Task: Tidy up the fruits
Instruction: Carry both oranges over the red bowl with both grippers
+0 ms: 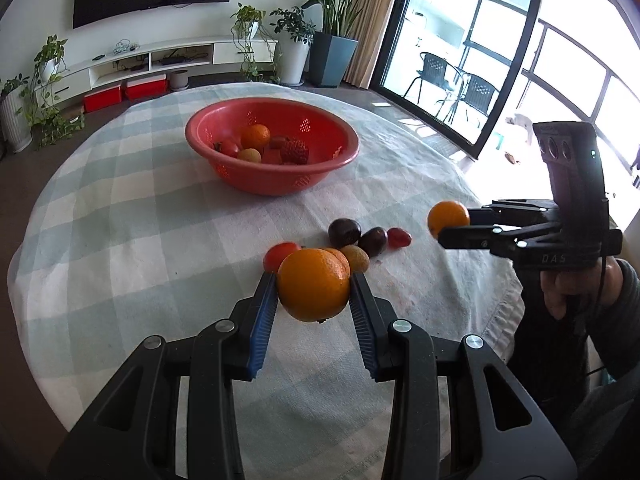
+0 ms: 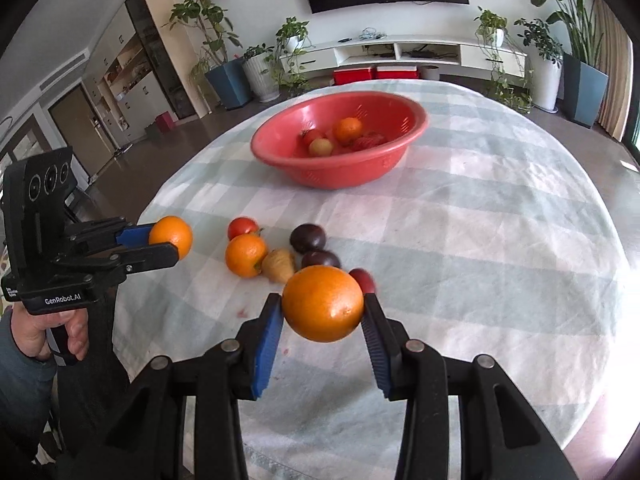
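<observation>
Left wrist view: the left claw (image 1: pixel 313 286) is closed on an orange (image 1: pixel 313 285), pads pressing both its sides, held clear of the cloth (image 1: pixel 140 240). Ahead of it and well apart sits the red bowl (image 1: pixel 224 168), holding a tangerine (image 1: pixel 255 136), a tomato (image 1: pixel 228 148), a pale yellowish fruit (image 1: pixel 249 156) and a strawberry (image 1: pixel 295 151). Just beyond the claw's tips, loose fruit lies on the cloth: a second tomato (image 1: pixel 278 254), a tan fruit (image 1: pixel 356 258), two dark plums (image 1: pixel 345 232) and a small red fruit (image 1: pixel 399 237). To its right, the right claw (image 1: pixel 454 222), gripped by a hand (image 1: pixel 576 284), clamps a second orange (image 1: pixel 446 218) above the table.

Right wrist view: the right claw (image 2: pixel 323 304) pinches its orange (image 2: pixel 323 304) between both pads, off the cloth. The bowl (image 2: pixel 320 172) stands ahead, with the loose pile between claw and bowl, including another tangerine (image 2: pixel 245 255) on the cloth. At its left, the left claw (image 2: pixel 168 240) and its orange (image 2: pixel 172 236) hang beside the pile. Nothing lies on the cloth between the pile and the bowl.
</observation>
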Demonstrator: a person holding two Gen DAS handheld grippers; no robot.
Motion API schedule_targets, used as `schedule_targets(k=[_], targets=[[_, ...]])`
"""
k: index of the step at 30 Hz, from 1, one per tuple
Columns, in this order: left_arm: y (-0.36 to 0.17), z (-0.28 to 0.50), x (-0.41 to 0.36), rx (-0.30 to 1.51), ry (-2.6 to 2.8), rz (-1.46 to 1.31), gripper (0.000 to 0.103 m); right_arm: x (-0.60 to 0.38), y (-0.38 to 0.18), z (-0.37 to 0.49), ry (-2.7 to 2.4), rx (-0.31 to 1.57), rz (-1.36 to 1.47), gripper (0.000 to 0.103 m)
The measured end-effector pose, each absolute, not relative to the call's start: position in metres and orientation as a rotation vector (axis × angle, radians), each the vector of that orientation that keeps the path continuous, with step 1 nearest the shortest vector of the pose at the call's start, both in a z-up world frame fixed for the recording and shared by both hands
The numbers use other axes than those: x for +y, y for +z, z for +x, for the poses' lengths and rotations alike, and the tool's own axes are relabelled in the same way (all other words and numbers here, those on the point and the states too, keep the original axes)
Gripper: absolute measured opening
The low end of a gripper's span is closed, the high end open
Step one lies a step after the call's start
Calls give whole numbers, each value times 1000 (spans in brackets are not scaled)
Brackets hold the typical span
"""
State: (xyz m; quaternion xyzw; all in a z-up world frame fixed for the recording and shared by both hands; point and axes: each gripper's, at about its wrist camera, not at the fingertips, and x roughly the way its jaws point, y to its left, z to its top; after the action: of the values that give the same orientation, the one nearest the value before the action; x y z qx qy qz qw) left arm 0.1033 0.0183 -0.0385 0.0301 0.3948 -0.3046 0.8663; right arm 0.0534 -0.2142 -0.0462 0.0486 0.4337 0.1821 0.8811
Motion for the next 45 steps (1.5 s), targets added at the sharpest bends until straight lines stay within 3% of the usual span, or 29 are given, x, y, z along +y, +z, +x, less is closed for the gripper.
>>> schedule_targets(k=[13,26,45], targets=[[13,209,-17,779,-595,197,35,-227,32,150,392,800,124,43],[-30,268,-60,893,-602,322,35,-180,-25,256,416,998,69,43],[-62,284,-73,935,-562,328,38,-168,-65,274,356,1070,-35,43]])
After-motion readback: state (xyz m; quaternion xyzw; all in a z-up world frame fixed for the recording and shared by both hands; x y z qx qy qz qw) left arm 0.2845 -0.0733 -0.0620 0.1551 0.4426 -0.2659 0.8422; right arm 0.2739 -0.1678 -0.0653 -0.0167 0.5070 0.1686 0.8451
